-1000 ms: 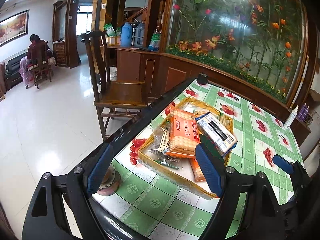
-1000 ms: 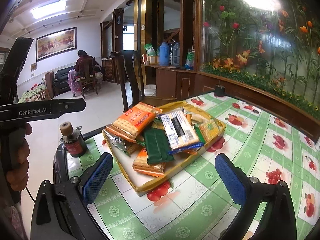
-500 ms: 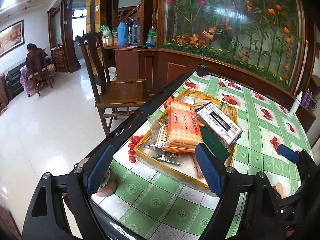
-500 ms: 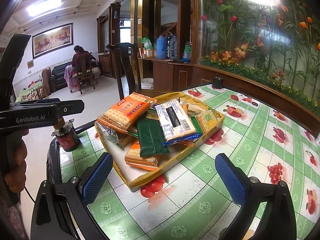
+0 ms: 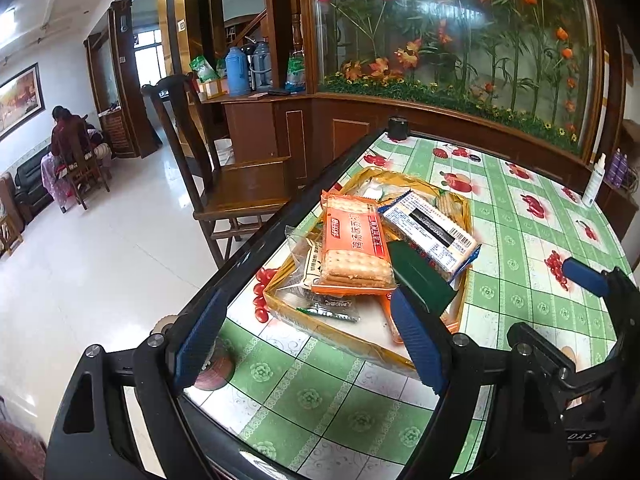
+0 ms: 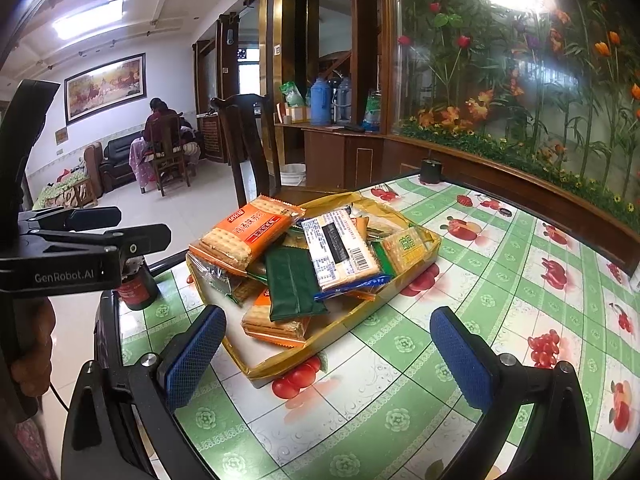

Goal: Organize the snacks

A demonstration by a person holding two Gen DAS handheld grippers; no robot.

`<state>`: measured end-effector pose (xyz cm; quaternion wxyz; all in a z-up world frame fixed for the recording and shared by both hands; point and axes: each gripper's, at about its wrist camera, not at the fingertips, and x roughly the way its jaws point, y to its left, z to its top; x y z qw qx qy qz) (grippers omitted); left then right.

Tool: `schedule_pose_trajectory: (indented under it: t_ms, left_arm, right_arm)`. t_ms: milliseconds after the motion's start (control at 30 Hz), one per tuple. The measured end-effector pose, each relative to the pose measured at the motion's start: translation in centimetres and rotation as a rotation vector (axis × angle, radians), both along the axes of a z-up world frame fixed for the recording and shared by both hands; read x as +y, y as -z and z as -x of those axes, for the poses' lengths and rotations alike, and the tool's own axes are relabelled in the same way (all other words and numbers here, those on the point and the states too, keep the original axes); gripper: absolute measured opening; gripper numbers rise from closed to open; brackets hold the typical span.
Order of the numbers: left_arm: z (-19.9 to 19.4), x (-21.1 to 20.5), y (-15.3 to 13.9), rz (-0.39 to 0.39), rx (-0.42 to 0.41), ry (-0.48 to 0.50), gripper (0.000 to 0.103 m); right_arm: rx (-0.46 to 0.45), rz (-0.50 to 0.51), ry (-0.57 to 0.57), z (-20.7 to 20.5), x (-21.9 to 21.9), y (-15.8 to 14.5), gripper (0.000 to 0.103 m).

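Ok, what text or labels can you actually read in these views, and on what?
"GenRobot.AI": side of the left gripper's body.
Large Chinese brand print on the orange cracker pack: too blurred to read.
Barcode and fine print on the white-backed pack: too small.

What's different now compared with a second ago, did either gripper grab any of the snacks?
No grab. The left gripper has rolled a little and drifted toward the tray, so the snack pile sits closer between its open fingers. Nothing was taken or let go. The right gripper stays open short of the tray, and the orange cracker pack, green packet and the rest lie as before.
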<state>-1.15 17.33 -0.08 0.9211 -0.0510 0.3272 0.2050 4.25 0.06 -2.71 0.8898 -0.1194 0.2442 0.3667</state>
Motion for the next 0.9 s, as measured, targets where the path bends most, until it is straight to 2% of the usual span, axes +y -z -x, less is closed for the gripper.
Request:
schedule_pose_trajectory:
  t_ms: [333,700,867,900]
  left_arm:
    - [0.4,-0.1,0.0,-0.008,-0.004,0.008,0.085]
    - [2.2,0.3,-1.6,-0.051,-0.087,0.026,0.085]
    - [2.8,0.6,-2.5,-0.068,-0.123,0.017,0.085]
    - [2.8,0.6,-2.6,-0.063,-0.123,0.018,0.091]
  right_arm:
    - [-0.028,0.018,-0.024,0.7,1.0,-0.5,0.103]
    - [-0.056,0.037,-0.053,1.7,1.9,-0.8,0.103]
    - [-0.1,0.06,-0.113,2.6,3.0,-1.5,0.102]
    - [-0.109,0.065,-0.123,2.8,3.2,-1.7,0.102]
